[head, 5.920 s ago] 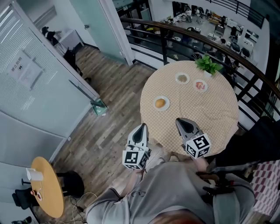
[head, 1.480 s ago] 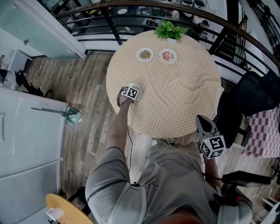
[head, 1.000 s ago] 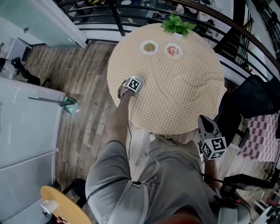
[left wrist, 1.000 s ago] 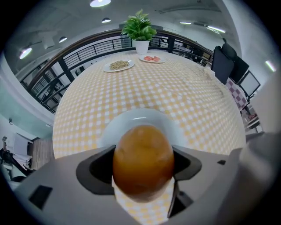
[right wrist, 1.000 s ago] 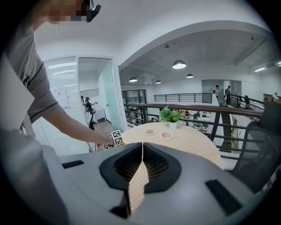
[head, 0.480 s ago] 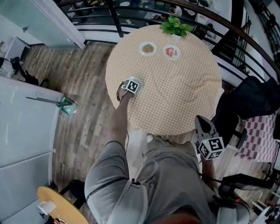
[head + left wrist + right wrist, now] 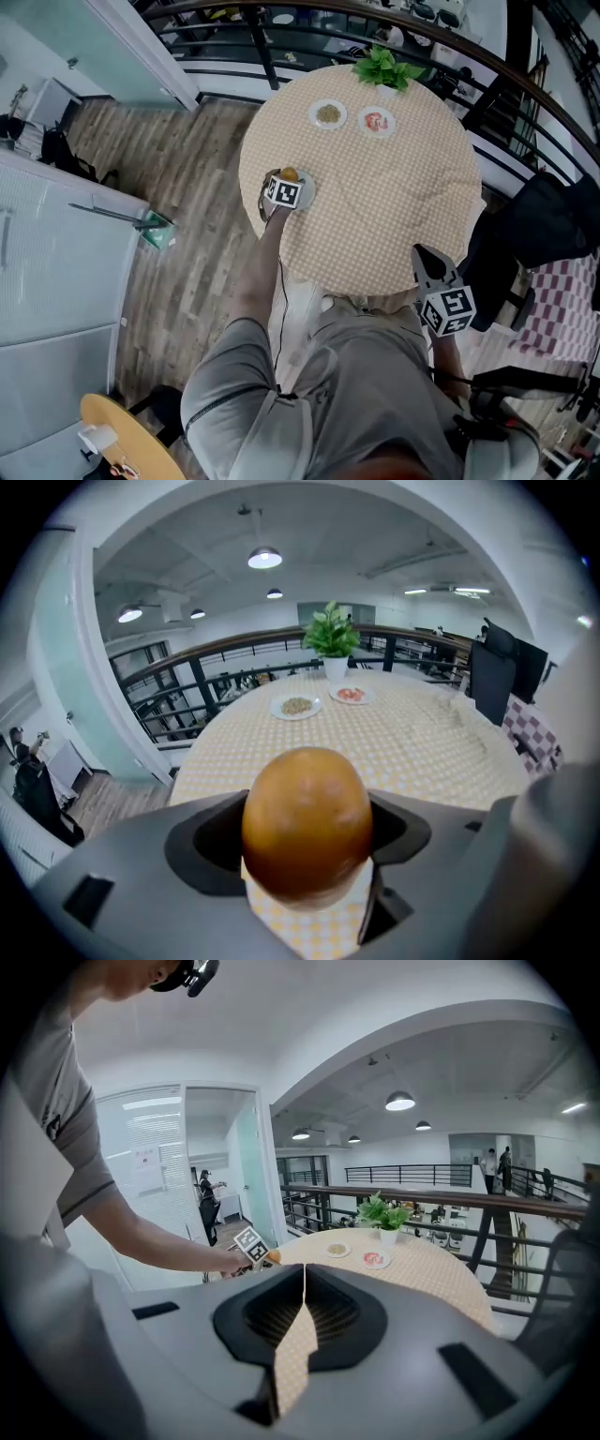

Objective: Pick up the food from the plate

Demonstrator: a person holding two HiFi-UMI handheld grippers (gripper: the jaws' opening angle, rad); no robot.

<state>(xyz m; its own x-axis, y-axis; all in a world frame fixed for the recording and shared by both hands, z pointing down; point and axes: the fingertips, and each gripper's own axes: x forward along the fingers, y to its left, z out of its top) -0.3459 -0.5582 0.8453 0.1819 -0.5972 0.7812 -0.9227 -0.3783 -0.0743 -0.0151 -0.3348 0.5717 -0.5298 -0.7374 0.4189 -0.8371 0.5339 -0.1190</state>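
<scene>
Bun (image 7: 307,817), round, golden-brown, smooth-crusted. It is clamped across its widest part between the jaws of the left gripper (image 7: 286,183), which are spread fairly wide around it, over the left edge of the checked table (image 7: 394,187). It is judged light, soft and easily dented, and the glossy crust is likely to slip under a loose hold. A gentle, even squeeze across the middle, as taken here, is advised. The right gripper (image 7: 422,258) is held just off the table's near edge, jaws brought together, with nothing between them.
</scene>
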